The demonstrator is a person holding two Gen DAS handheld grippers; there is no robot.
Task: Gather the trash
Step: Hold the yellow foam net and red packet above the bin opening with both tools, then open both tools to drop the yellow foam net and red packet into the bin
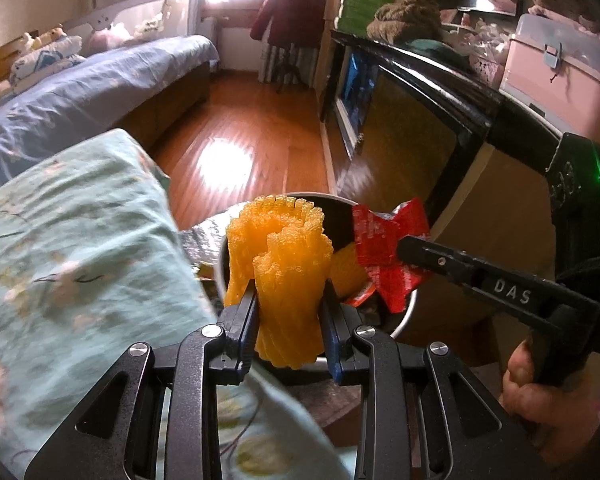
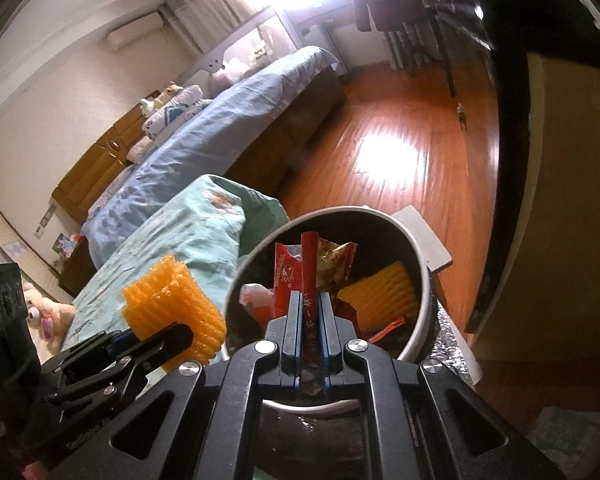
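Note:
My left gripper (image 1: 290, 300) is shut on an orange foam net (image 1: 284, 252) and holds it over the rim of a round metal trash bin (image 1: 406, 316). It also shows in the right wrist view (image 2: 172, 304), left of the bin (image 2: 416, 236). My right gripper (image 2: 310, 300) is shut on a red snack wrapper (image 2: 309, 276) above the bin's opening; in the left wrist view this wrapper (image 1: 388, 252) hangs from the right gripper (image 1: 408, 254). Inside the bin lie another orange foam piece (image 2: 380, 300) and several wrappers.
A teal floral quilt (image 1: 72, 240) lies left of the bin, a blue bed (image 1: 80, 80) behind it. A black-framed cabinet (image 1: 420, 92) stands on the right. Wooden floor (image 2: 400, 152) stretches beyond the bin. A white board (image 2: 428, 240) sits beside the bin.

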